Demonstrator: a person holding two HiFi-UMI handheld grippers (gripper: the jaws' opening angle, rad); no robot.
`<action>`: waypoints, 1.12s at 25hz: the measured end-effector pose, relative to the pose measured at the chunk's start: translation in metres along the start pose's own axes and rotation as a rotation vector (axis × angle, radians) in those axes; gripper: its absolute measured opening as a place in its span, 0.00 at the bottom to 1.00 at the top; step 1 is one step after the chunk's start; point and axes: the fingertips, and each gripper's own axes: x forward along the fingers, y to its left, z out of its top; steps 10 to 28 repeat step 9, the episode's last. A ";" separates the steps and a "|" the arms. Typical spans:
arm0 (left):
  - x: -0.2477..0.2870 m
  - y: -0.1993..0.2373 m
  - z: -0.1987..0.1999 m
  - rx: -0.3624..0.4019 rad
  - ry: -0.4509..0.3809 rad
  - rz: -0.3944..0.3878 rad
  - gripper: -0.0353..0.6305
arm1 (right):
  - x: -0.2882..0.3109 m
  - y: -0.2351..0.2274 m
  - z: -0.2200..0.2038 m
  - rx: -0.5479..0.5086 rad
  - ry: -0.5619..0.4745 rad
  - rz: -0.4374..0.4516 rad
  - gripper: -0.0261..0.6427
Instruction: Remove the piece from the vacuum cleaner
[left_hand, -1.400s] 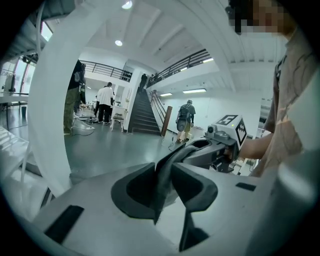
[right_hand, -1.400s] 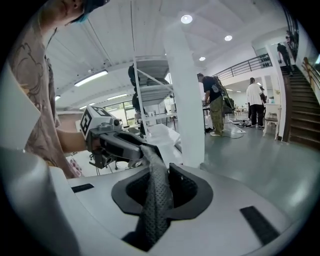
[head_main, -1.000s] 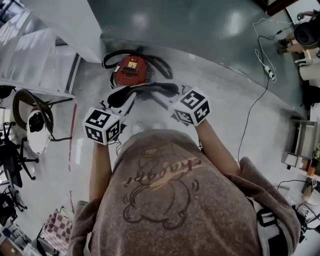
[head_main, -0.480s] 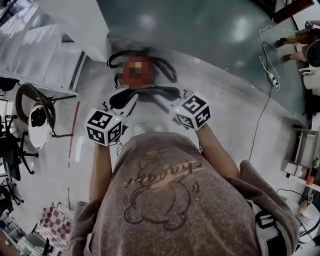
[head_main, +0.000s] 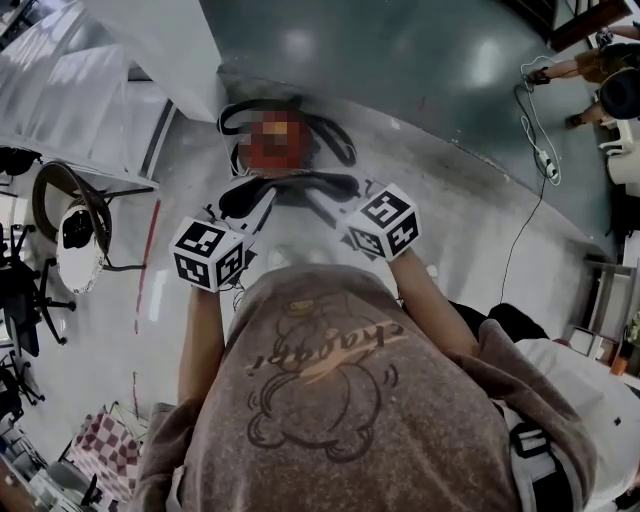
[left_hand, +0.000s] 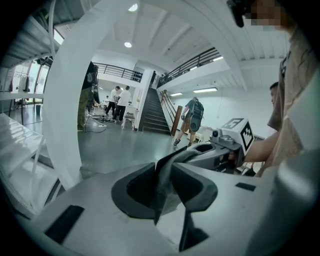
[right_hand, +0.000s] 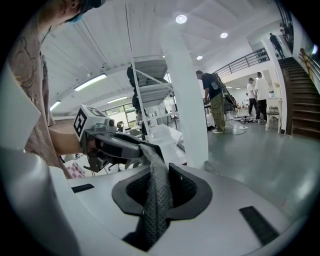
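Nearest the camera, a brown printed shirt, arms reaching forward over a pale floor. Just beyond, left tongs and right tongs, turned toward each other and each pinching one end of the same dark piece. Seen along the left tongs, closed on a thin dark fold of it. Seen along the right tongs, clamped on a perforated, mesh-like strip of it. Piece stretched between the two in a shallow arc, held above the floor and just in front of the red vacuum cleaner, with black hose looped round the machine. Judged from this: piece apparently already off the vacuum cleaner and hanging free between the tongs, though a last link hidden on its far side hard to rule out from above. Left to do, on that reading: drawing it fully clear and setting it down. Farther off, a white column, a staircase and people standing about the hall.
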 end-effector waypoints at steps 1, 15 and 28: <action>-0.001 0.000 0.000 -0.001 0.000 0.001 0.20 | 0.000 0.001 0.000 -0.001 0.000 0.001 0.12; -0.003 0.000 -0.006 -0.012 0.000 0.007 0.20 | 0.003 0.004 -0.004 -0.006 0.003 0.011 0.12; -0.003 0.000 -0.006 -0.012 0.000 0.007 0.20 | 0.003 0.004 -0.004 -0.006 0.003 0.011 0.12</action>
